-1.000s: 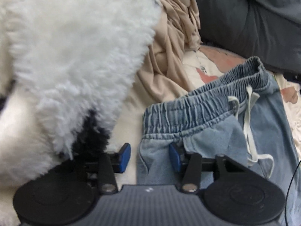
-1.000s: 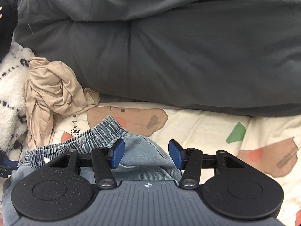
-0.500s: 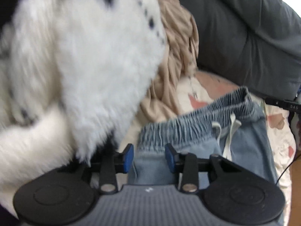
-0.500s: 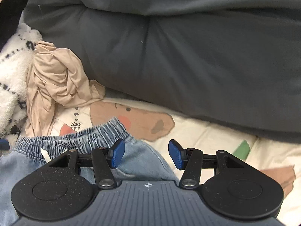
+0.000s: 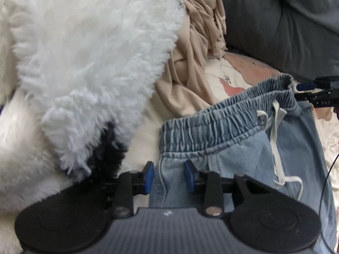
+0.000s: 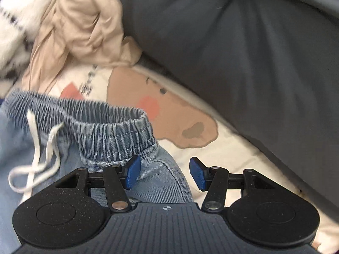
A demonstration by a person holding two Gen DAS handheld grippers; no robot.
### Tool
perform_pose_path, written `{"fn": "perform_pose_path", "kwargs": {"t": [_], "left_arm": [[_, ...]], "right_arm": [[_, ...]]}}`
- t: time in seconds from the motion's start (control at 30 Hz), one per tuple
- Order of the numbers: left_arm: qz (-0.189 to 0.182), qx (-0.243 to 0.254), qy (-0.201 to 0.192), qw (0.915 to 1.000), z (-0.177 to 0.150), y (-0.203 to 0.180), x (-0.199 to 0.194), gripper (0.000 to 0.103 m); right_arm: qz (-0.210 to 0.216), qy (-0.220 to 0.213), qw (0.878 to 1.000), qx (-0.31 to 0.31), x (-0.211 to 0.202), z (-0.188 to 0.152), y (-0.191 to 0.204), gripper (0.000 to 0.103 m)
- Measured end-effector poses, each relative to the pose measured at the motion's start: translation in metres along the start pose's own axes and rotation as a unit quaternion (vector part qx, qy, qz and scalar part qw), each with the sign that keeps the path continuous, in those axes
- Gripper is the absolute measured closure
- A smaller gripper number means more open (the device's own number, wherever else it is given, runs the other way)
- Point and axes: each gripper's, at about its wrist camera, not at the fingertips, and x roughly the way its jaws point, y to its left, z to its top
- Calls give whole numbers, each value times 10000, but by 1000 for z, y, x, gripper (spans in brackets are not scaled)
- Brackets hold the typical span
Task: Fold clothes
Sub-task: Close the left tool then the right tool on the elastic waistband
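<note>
On the patterned cream bed sheet (image 6: pixel 228 148), the light-blue denim trousers with elastic waistband (image 5: pixel 222 127) are lying flat, waistband running left to right between both tools. The left tool (image 5: pixel 169 176) is standing open over the left corner, gripping nothing; the right tool (image 6: pixel 165 173) is open at the right corner. Only the left view is showing the white fluffy garment (image 5: pixel 89 63).
</note>
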Motion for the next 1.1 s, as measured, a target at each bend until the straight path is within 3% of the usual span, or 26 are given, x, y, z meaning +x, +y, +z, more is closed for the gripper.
{"fn": "perform_pose_path", "kwargs": {"t": [0.43,0.57,0.6,0.67,0.83,1.1], "left_arm": [[-256,-119,51,9996,1,-1,24,65],[-385,-158,4,9991,1,-1,29,67],[-398,-145,-7,9991,1,-1,29,66],[-390,-92,-32,9992,1,-2,29,69],[-339,-108,-248,9991,0,-3,17,80],[-342,88,-772,9964,10,-14,-17,86]], "right_arm": [[383,429,9978,-317,34,-1,-5,47],[298,271,9990,-191,27,-6,-8,74],[277,231,9992,-159,26,-8,-9,87],[234,152,9996,-95,22,-10,-10,91],[125,-90,9997,200,9,-17,-15,93],[-175,-488,9929,1071,-36,-26,-29,93]]}}
